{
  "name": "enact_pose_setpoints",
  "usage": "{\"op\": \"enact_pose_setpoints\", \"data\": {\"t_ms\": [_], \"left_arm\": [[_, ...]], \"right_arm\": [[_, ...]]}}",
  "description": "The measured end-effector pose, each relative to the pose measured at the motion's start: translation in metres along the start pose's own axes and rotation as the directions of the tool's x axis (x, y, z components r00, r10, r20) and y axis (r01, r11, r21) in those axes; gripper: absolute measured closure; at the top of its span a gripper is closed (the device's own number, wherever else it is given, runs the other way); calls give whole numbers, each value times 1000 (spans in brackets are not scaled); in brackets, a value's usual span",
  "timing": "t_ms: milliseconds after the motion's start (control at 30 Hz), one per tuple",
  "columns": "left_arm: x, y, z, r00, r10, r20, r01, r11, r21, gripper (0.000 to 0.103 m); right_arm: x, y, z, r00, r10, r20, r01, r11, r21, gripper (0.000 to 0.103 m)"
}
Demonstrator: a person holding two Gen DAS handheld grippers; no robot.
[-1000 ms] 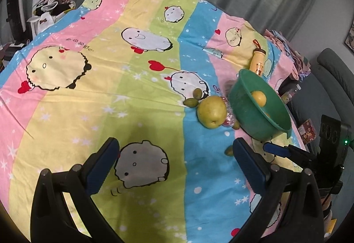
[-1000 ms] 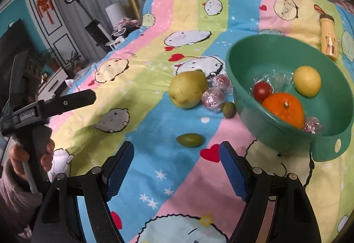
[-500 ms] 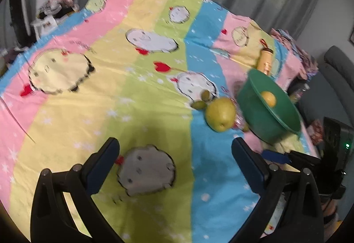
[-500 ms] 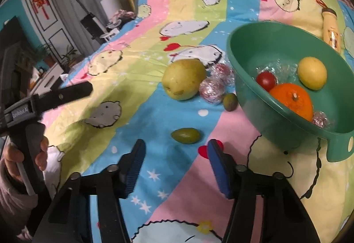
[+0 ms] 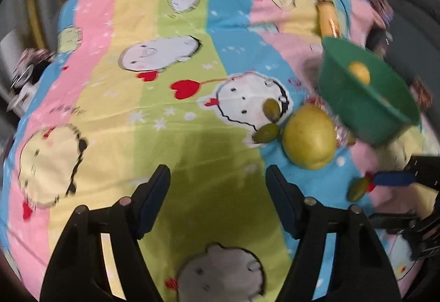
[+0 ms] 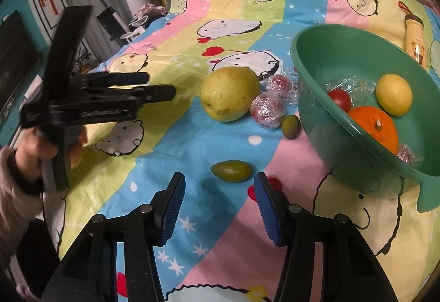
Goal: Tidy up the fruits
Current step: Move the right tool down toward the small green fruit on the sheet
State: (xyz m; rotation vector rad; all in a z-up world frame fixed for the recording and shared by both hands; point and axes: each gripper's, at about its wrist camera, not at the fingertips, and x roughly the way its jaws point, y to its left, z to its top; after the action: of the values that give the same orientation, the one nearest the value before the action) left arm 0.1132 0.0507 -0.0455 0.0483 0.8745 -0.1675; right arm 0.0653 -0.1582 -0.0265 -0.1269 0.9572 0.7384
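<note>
My right gripper [image 6: 218, 198] hangs low over the striped cartoon bedsheet [image 6: 192, 142], jaws spread partway and holding nothing — a small green olive-shaped fruit [image 6: 231, 170] lies on the blue stripe just ahead of the gap, touching neither finger. Beyond it sits a big yellow-green pear [image 6: 229, 93], and just right of the pear two plastic-wrapped red fruits [image 6: 267, 110], one behind the other. A second small green fruit [image 6: 291, 126] lies close by the wall of the green bowl [image 6: 324, 62]. In the bowl I see a lemon [image 6: 394, 95], an orange with its stem up [image 6: 375, 129], a red tomato [image 6: 339, 99] on crinkled wrap, and another wrapped piece [image 6: 406, 154] near the rim. An orange bottle [image 6: 416, 44] lies on the sheet behind the bowl.

My left gripper [image 5: 217, 198] hovers over the green stripe, jaws open and empty. From that side, blurred, two more small green fruits [image 5: 269, 123] lie touching each other just left of the pear [image 5: 309, 136], with the bowl [image 5: 365, 109] to its right — and one blue pad of my right gripper beside the near green fruit [image 5: 357, 189].
</note>
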Motion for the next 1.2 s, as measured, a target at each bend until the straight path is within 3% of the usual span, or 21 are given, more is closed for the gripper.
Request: {"op": "enact_pose_setpoints", "data": {"t_ms": [167,333,433,733,800,833,867,1000,1067,1200], "left_arm": [[18,-6,14,994,-98,-47,104,983,152,34],[37,-11,23,987,-136,-81,154,940,305,36],[41,-12,29,979,-185,-85,203,921,331,42],[52,-18,39,967,-229,-115,256,849,463,42],[54,-22,41,963,-239,-122,267,835,482,48],[54,-24,41,959,-252,-128,282,828,485,57],[55,-25,42,956,-261,-132,292,824,485,63],[58,-28,43,950,-288,-123,311,830,463,69],[58,-28,41,943,-308,-126,331,835,440,80],[53,-35,34,951,-291,-108,308,853,421,87]], "right_arm": [[4,1,0,1000,10,-13,-10,1000,-1,48],[10,2,5,1000,-14,-18,13,1000,-16,48],[18,6,7,998,-52,-34,51,998,-47,48],[27,15,13,996,-78,-44,75,995,-68,48],[28,15,13,996,-80,-46,76,995,-66,48],[28,14,13,996,-80,-44,77,995,-65,48],[27,14,13,996,-81,-43,78,995,-63,48],[28,12,12,996,-75,-42,73,996,-49,48],[28,11,13,997,-71,-39,69,997,-44,48],[28,7,13,997,-62,-35,62,998,-28,48]]}}
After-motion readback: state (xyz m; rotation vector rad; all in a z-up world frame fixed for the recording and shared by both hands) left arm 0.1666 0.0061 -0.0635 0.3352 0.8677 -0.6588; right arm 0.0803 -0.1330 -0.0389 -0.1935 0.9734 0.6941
